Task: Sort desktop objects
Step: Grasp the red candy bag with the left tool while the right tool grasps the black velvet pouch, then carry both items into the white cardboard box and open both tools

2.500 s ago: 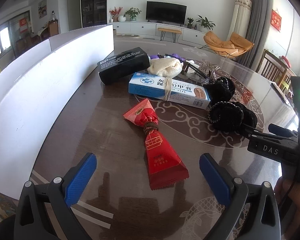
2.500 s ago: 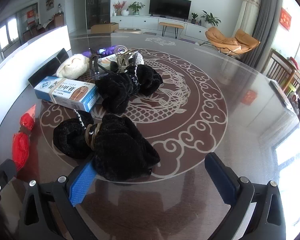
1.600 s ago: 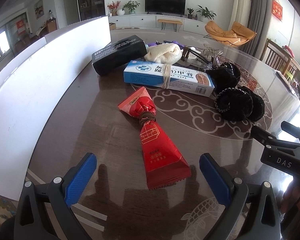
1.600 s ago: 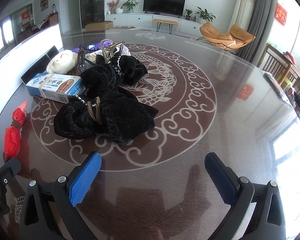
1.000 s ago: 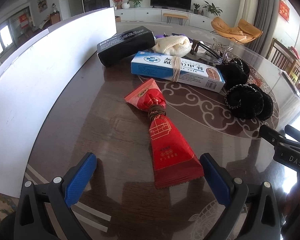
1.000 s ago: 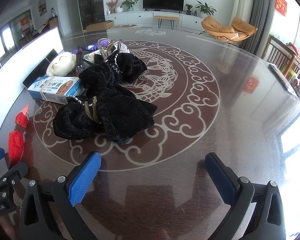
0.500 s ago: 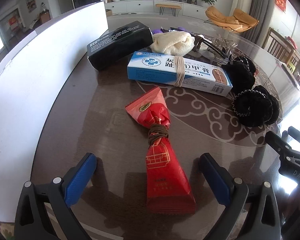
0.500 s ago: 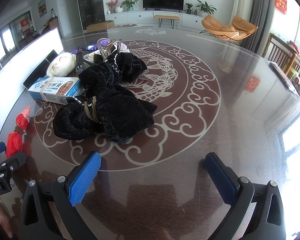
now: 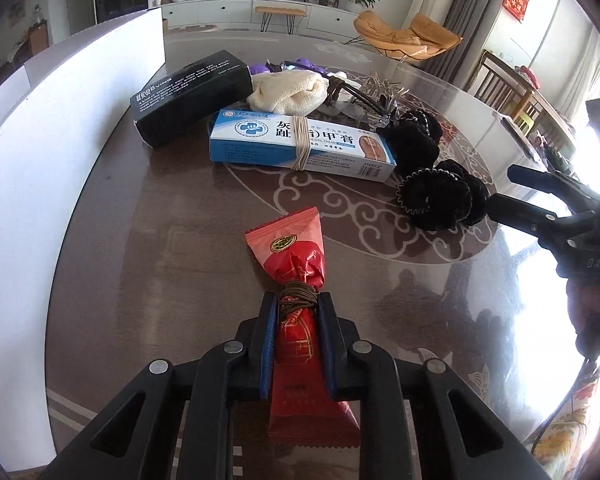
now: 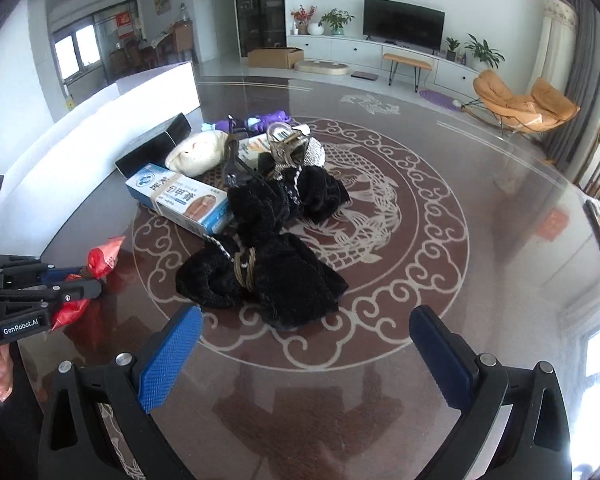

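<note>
the left gripper (image 9: 298,314) has its jaws closing on the red snack packet (image 9: 300,280), pinching it right beside the brown band wound round its waist, near the bench's (image 9: 160,248) near left edge by the white board (image 9: 40,160). the packet looks light, crinkly and a bit slippery, so that tied waist seems the surest hold. the right gripper (image 10: 304,354) hangs with jaws spread wide and empty, just short of the black velvet bundle (image 10: 268,280), soft and floppy, best taken at its band. further in lie the blue-and-white box (image 9: 300,148), the black box (image 9: 192,96) and a cream pouch (image 9: 288,92).
</note>
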Motion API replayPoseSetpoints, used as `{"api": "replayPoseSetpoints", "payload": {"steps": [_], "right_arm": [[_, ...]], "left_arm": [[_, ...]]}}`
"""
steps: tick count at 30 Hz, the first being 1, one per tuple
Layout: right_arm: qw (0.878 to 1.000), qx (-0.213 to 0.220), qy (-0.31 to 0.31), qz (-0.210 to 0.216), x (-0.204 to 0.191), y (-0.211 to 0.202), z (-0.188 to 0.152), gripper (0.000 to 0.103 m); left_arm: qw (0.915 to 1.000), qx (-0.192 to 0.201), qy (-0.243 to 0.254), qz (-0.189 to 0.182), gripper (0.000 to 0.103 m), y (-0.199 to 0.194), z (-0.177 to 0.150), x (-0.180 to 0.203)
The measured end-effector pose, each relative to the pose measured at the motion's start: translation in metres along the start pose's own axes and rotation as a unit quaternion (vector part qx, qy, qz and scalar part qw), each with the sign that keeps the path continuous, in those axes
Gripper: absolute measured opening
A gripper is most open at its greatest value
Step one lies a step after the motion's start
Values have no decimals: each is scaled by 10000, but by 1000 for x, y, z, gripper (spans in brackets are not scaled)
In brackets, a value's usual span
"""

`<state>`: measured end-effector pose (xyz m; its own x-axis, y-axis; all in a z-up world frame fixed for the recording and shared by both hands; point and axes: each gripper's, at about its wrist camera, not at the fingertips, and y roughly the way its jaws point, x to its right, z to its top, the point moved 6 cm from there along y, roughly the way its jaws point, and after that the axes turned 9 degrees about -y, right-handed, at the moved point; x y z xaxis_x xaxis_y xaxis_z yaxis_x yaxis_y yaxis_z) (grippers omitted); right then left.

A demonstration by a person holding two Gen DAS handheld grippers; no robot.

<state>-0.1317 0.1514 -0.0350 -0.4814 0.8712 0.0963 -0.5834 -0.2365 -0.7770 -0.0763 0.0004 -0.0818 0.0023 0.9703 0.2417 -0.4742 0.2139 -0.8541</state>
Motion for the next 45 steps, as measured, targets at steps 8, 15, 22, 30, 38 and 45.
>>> {"api": "replayPoseSetpoints", "payload": {"steps": [8, 15, 22, 30, 38, 45], "right_arm": [[9915, -913, -613, 703, -26, 46, 10, 28], [9946, -689, -414, 661, -31, -3, 2, 23], [9922, 213, -245, 1202, -80, -56, 75, 24], [9718, 634, -842, 2110, -246, -38, 188, 25], [9646, -83, -1269, 2311, -351, 36, 208, 65], [9721, 752, -653, 2124, -293, 2, 194, 91]], "left_arm": [[9977, 540, -121, -403, 19, -63, -4, -10], [9905, 1095, -517, -656, 19, -126, 4, -43], [9814, 1617, -1023, -129, 19, -172, 47, -126], [9748, 1117, -1585, 1107, 19, -148, 62, -249], [9601, 869, -1944, 1815, 42, -136, 45, -297], [9620, 1665, -1595, 1464, 76, -168, 42, -249]]}}
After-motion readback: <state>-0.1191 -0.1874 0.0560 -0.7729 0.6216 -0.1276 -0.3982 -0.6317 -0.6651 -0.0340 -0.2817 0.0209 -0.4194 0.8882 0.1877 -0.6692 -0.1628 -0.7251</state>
